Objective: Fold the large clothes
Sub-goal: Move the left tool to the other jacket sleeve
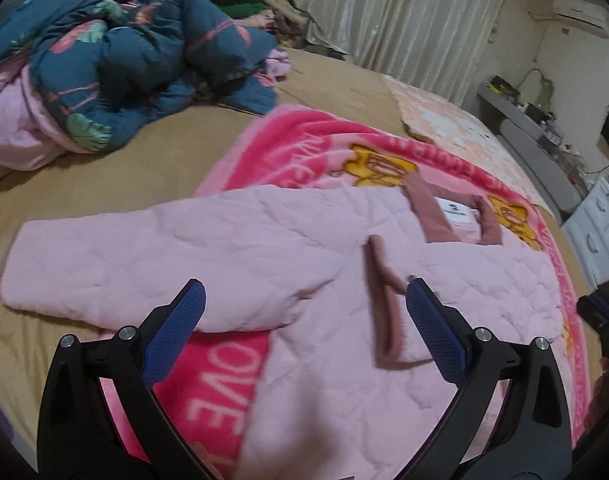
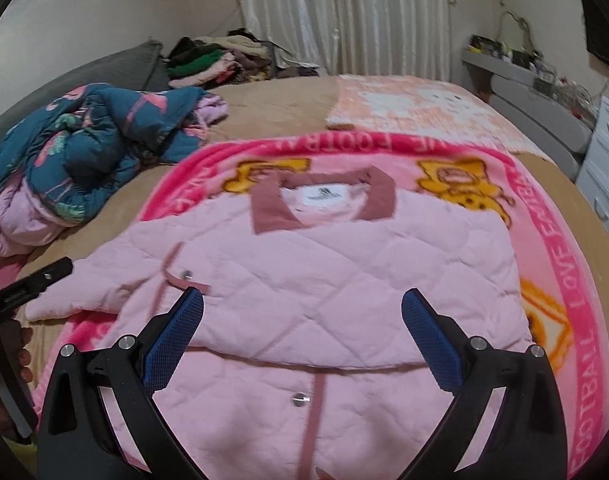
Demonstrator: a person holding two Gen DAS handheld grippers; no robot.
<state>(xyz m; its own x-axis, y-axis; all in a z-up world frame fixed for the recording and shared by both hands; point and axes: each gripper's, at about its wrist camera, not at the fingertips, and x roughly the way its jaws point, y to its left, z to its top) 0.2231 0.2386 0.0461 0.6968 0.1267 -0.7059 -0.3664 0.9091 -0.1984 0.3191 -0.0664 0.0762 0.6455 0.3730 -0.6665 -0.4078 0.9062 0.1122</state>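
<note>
Pink jacket (image 2: 324,272) — flat on blanket (image 2: 560,264)

The pink quilted jacket (image 2: 324,280) is running off the bottom edge in both views, its hem unseen; the blanket (image 2: 560,280) lettering is blurring.

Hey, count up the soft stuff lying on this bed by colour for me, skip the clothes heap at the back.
Pale pink: 1, the quilted jacket
Hot pink: 1, the cartoon blanket under it
Teal floral: 1, the bunched comforter
Peach patterned: 1, the flat cover
Total: 4
</note>
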